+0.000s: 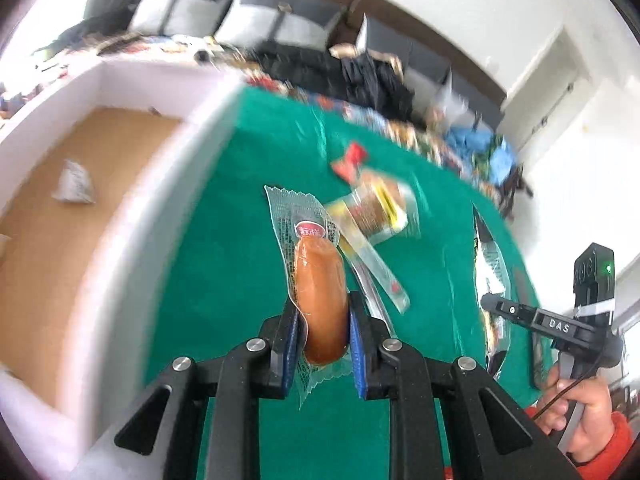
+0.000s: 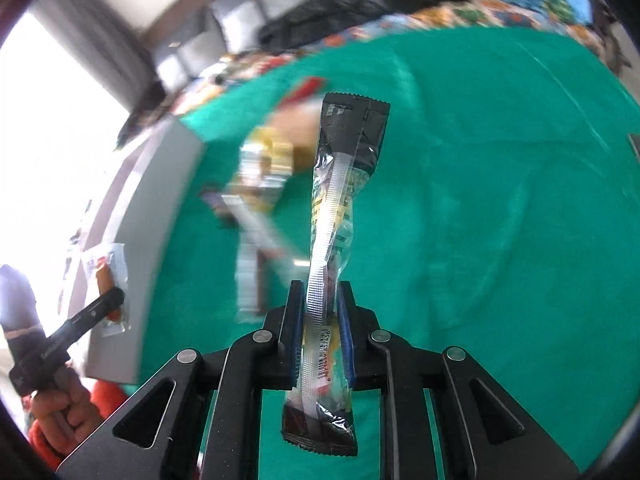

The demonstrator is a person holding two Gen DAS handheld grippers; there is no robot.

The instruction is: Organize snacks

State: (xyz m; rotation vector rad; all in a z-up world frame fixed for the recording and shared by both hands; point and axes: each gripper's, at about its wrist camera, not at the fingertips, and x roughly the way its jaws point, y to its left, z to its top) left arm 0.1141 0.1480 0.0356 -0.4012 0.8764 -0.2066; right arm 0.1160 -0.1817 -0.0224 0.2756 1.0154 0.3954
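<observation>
Your left tongs (image 1: 323,320) point forward over the green bench (image 1: 224,264), and they are clamped on one sausage (image 1: 322,300) in a clear wrapper. The blue pads (image 1: 357,356) press the sausage from both sides, and its wrapper sticks out past the tips toward 12 o'clock. At 9 o'clock from these tongs stands one white box (image 1: 132,216) with a brown floor. Inside it lies one small white packet (image 1: 74,184).

In the left wrist view your right hand (image 1: 580,412) shows at 3 o'clock, low at the edge, wrapped around the handle of its tool.

Your right tongs (image 2: 318,308) also point forward above the bench (image 2: 480,220). They are clamped on one long black stick pack (image 2: 336,216), which stands up between the pads, its top end at 12 o'clock and its bottom end hanging below the tongs. In this view your left hand (image 2: 60,404) is at 8 o'clock, holding its handle, and the sausage (image 2: 108,280) is seen beside the box (image 2: 160,184).

On the bench, between the two tongs, a small heap of snacks is lying: one yellow and brown pack (image 1: 376,208), one red wrapper (image 1: 350,162) at its far end, and one thin clear stick (image 1: 376,276). The heap is blurred in the right wrist view, so I cannot tell if it has more pieces.
</observation>
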